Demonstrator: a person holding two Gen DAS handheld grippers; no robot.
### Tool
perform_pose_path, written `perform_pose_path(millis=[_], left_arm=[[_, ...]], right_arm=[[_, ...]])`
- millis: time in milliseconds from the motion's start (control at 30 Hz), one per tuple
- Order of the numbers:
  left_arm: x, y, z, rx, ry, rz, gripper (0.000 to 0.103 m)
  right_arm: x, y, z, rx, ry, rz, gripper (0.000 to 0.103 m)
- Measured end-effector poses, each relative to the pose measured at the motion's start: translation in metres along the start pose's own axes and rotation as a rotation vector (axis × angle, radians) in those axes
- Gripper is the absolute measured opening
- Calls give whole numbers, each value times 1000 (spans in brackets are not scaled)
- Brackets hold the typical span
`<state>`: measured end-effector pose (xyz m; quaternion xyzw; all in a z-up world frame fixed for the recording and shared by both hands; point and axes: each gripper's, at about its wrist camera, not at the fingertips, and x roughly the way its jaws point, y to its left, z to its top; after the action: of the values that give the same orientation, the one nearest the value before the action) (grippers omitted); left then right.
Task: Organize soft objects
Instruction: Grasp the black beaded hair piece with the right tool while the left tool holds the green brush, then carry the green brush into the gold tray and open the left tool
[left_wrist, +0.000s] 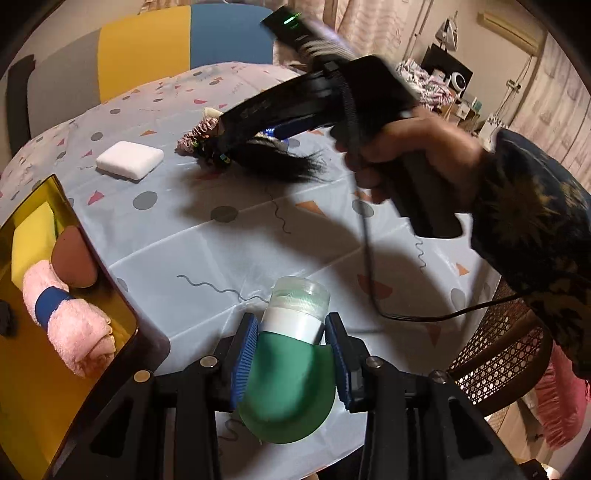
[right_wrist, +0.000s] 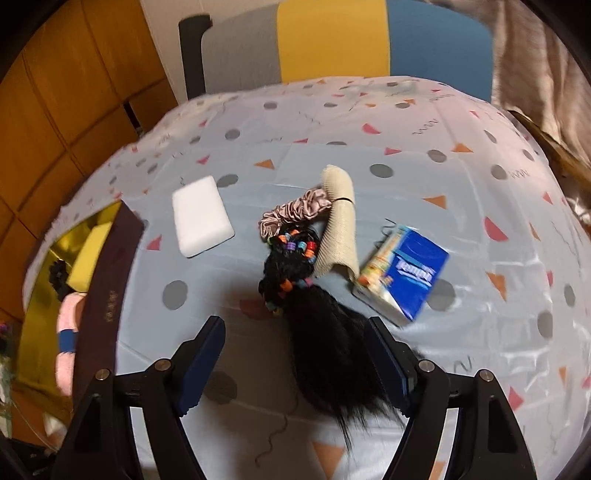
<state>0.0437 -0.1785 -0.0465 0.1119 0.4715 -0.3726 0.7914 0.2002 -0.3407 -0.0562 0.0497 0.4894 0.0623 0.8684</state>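
Between my left tongs (left_wrist: 291, 354): green-and-white squeeze bottle (left_wrist: 295, 332), blue pads (left_wrist: 245, 354) pinching its sides, clear cap pointing away, held above patterned tablecloth (left_wrist: 207, 240). Gold-lined box (left_wrist: 33, 369) just left, holding pink rolled towel (left_wrist: 66, 317), brown puff (left_wrist: 72, 258), yellow sponge (left_wrist: 29, 236). My right tongs (right_wrist: 293, 365) spread wide, black hairpiece (right_wrist: 317, 332) lying between them, pads not pressing it. Beyond it: beaded ties (right_wrist: 295, 247), pink scrunchie (right_wrist: 291, 214), beige cloth (right_wrist: 338, 225), tissue pack (right_wrist: 406, 273), white sponge (right_wrist: 201, 219).
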Motion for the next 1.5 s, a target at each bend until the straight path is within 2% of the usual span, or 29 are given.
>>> perform_pose_path(millis=[33,100,133,167,200,300,433,533,633,767,933,1067,1200,1400,1500], left_arm=[[-1,1,-1,-8,0,-6,38],[-3,1,-2,-19,-5,-15,38],[-4,1,-2,-21,-7,-15,38],[-5,1,-3,-24,-9,-16,38],[-7,1,-4,-29,-13,-22,38],[-14,1,-5,-39,-30,-35,38],[-24,2,-6,-51,-53,-50,38],[-33,4,-6,-74,-77,-68,38],[-43,6,-6,-89,-101,-69,38],[-62,11,-5,-120,-140,-54,38],[-95,36,-5,-202,-215,-18,38],[-126,70,-12,-297,-280,57,38],[-148,116,-26,-413,-310,140,38],[-161,184,-53,-572,-289,305,38],[-155,210,-63,-636,-258,343,38]], right_arm=[[8,2,3,-7,17,-3,74],[22,5,6,-7,59,-11,60],[31,6,6,-10,84,-21,44],[38,7,5,-14,114,-41,17],[42,8,3,-15,133,-55,7],[33,7,-7,6,119,-7,7],[3,18,-31,-42,102,54,7],[-10,23,-53,-70,122,94,7],[-2,24,-75,-97,169,64,7],[-2,18,-78,-69,139,79,7],[-4,17,-86,-75,117,72,7],[-5,16,-83,-68,120,71,7],[0,22,-80,-99,117,47,7],[2,26,-80,-143,105,18,7],[2,26,-81,-155,99,13,7]])
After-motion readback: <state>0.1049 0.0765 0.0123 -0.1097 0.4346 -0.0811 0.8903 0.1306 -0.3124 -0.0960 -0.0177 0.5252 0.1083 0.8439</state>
